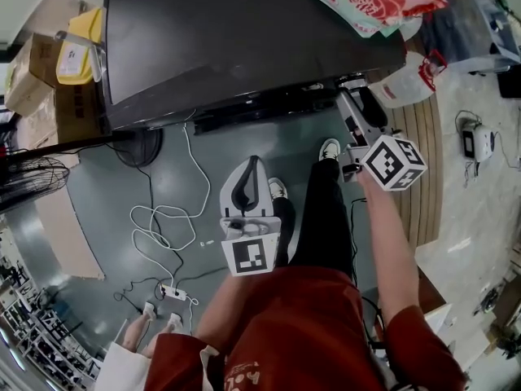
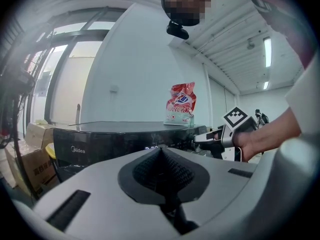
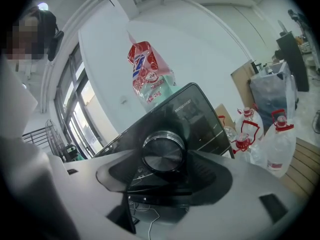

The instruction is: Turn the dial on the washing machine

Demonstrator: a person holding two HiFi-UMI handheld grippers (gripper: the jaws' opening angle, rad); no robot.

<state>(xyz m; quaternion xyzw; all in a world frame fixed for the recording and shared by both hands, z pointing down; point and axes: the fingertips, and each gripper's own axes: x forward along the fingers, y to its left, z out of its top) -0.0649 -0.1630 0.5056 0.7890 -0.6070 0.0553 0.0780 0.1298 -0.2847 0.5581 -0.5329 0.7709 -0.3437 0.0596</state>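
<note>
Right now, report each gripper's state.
Left gripper: shut, empty.
Right gripper: open, the dial between its jaws, apparently not pressed.

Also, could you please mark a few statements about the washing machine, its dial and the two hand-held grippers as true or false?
1. Between the jaws of the right hand-held gripper sits the dial. True.
2. The left hand-held gripper holds a cable. False: its jaws are together with nothing between them.
3. A red-and-white bag stands on top of the washing machine. True.
4. Both hand-held grippers are at the dial. False: only the right one is; the left is held back from the machine.
</note>
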